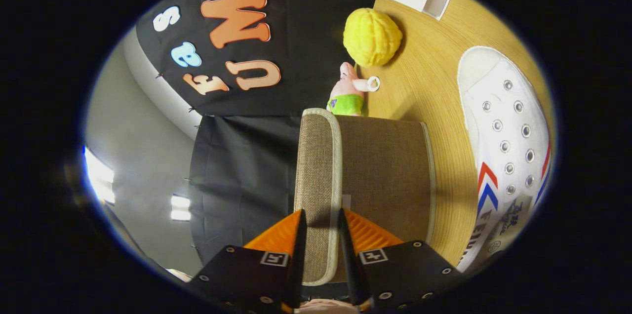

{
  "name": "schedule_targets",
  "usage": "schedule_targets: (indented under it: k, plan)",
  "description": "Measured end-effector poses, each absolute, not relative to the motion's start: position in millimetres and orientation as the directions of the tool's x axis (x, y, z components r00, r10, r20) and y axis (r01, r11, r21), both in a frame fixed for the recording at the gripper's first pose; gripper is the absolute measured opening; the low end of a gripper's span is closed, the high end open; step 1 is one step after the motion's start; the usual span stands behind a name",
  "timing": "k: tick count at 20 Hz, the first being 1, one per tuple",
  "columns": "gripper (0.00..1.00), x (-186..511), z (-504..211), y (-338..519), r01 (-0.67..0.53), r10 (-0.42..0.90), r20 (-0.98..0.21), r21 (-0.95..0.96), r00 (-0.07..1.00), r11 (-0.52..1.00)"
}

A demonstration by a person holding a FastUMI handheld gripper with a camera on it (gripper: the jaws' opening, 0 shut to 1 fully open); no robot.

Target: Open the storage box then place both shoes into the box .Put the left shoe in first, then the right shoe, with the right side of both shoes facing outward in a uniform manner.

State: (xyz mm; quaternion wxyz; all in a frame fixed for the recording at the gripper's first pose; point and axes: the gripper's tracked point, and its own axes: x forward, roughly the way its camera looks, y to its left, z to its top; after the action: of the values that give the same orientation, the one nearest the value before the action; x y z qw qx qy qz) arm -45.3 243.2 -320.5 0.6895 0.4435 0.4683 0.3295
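tool (320,227) is pinched nearly closed on the box's fabric lid (318,176) edge, box (380,176) right ahead on the bench (434,92); lid looks light and floppy, so grab the piped rim; shoe (503,146) sits just beside it

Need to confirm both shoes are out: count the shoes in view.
1. A white shoe lies on the wooden table, beside the storage box whose lid the gripper grips. A second may be hidden.
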Motion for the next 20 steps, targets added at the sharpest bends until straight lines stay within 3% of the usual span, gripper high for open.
schedule_targets:
  k: [1,3,4,13,18,20]
  plan:
    - [0.22,-47,-318,244,-0.034,0.872,-0.353,0.922,0.340,0.387]
    - [0.05,-47,-316,246,-0.025,0.870,-0.359,0.921,0.337,0.390]
    - [0.02,-48,-314,247,-0.026,0.870,-0.357,0.921,0.340,0.388]
    - [0.00,-38,-271,270,-0.091,0.873,-0.330,0.918,0.358,0.385]
    - [0.00,-46,-307,266,-0.043,0.807,-0.512,0.836,0.294,0.547]
    - [0.01,-45,-307,269,-0.020,0.809,-0.510,0.842,0.290,0.538]
